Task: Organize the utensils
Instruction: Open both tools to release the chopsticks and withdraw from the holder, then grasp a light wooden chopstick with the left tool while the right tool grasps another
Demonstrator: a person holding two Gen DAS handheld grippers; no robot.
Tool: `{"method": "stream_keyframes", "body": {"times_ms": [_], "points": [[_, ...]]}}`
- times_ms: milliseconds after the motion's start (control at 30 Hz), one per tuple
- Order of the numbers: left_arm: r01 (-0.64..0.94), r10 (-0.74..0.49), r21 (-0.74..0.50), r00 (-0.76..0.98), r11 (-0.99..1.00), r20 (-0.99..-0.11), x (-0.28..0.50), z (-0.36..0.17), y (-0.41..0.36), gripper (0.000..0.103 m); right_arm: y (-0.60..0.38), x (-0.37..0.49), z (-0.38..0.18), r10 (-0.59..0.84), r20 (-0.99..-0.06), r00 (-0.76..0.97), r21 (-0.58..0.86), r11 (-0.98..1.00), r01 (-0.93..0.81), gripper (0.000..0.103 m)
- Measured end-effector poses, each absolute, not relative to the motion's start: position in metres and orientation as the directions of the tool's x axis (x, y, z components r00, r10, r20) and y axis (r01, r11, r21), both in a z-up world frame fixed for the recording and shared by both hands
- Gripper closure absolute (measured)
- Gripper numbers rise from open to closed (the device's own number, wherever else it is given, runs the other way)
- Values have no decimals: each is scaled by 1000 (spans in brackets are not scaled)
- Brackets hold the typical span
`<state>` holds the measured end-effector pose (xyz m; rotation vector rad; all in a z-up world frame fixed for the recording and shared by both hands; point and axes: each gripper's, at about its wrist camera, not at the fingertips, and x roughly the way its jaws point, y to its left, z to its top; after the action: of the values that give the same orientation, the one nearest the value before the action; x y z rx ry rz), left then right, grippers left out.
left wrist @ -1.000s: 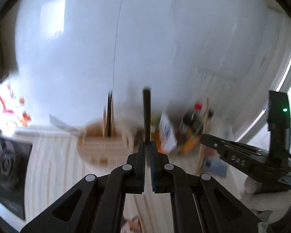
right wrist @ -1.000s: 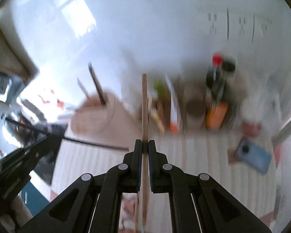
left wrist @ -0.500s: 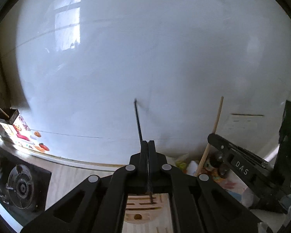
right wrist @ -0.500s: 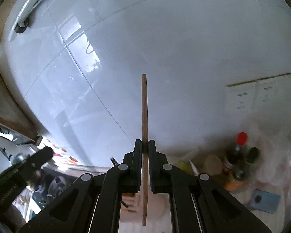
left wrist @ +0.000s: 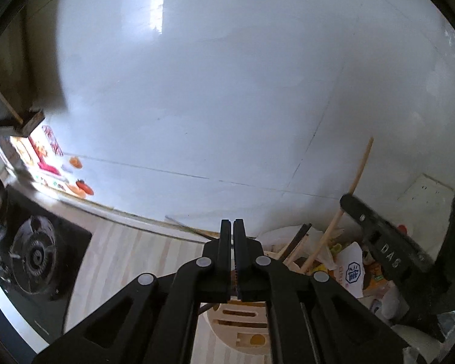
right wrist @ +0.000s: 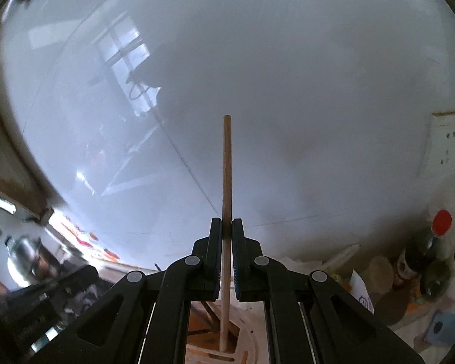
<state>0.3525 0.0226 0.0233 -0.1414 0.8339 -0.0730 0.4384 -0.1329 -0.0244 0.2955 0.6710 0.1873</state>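
My right gripper (right wrist: 227, 227) is shut on a light wooden stick (right wrist: 227, 166), held upright, its lower end down at the round wooden utensil holder (right wrist: 251, 342). In the left wrist view the same stick (left wrist: 358, 179) rises beside the right gripper (left wrist: 379, 242). My left gripper (left wrist: 233, 227) has its jaws nearly together above the slotted holder (left wrist: 242, 330); only a thin dark sliver shows low between the pads, and nothing sticks out above them. A dark utensil (left wrist: 297, 236) leans in the holder.
A white tiled wall fills both views. A gas stove (left wrist: 36, 257) sits left on the wooden counter (left wrist: 130, 257). Bottles with a red cap (right wrist: 433, 242), packets (left wrist: 352, 273) and a blue item (right wrist: 446, 327) crowd the counter's right side.
The dark thin utensil that stood above my left gripper's fingers no longer shows there. Both grippers have sunk toward the holder. The right one still holds the wooden stick.
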Motion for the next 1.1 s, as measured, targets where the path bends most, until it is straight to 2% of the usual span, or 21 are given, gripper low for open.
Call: {"method": "stream_keyframes", "body": {"times_ms": [67,133,167,200,233,267,333,400,467,533,667,767,900,1100], "points": [[-7,-105,-148,675,989,-730,347,26,26,99,-129,439,-29,278,-599,751,321,943,-94,96],[-40,-50,-106,686,994,-726,339,28,30,88,-125,437,-28,296,-606,738,319,941,-116,96],[-51,-34,-95,688,994,-725,336,29,31,60,-126,435,-26,305,-612,730,322,939,-122,96],[-63,-22,-90,691,994,-723,332,29,35,21,-129,431,-24,312,-611,728,326,937,-129,95],[-72,-19,-96,701,993,-713,326,31,39,9,-129,429,-23,320,-610,725,325,935,-139,90],[-79,-16,-104,716,991,-698,321,32,42,5,-131,422,-18,317,-610,726,319,937,-142,77],[-95,-2,-106,735,990,-678,309,30,51,5,-143,406,-11,311,-604,734,317,938,-136,59],[-114,21,-92,731,989,-683,299,26,54,0,-152,390,-5,289,-600,746,308,944,-118,55],[-127,48,-66,731,990,-680,289,17,55,0,-162,373,-1,277,-602,749,306,946,-104,45],[-132,60,-52,720,990,-692,277,8,51,0,-173,355,-3,248,-616,748,300,951,-68,44],[-119,47,-43,663,992,-747,259,-27,42,0,-199,318,-25,206,-663,719,302,953,6,29],[-100,49,-15,600,995,-799,245,-62,27,0,-216,290,-57,153,-716,681,275,959,73,25],[-64,29,-2,490,998,-871,229,-111,-2,0,-250,257,-105,91,-800,593,232,958,167,25],[28,15,28,377,999,-926,209,-171,-55,0,-301,213,-169,41,-895,445,188,938,291,25]]}}
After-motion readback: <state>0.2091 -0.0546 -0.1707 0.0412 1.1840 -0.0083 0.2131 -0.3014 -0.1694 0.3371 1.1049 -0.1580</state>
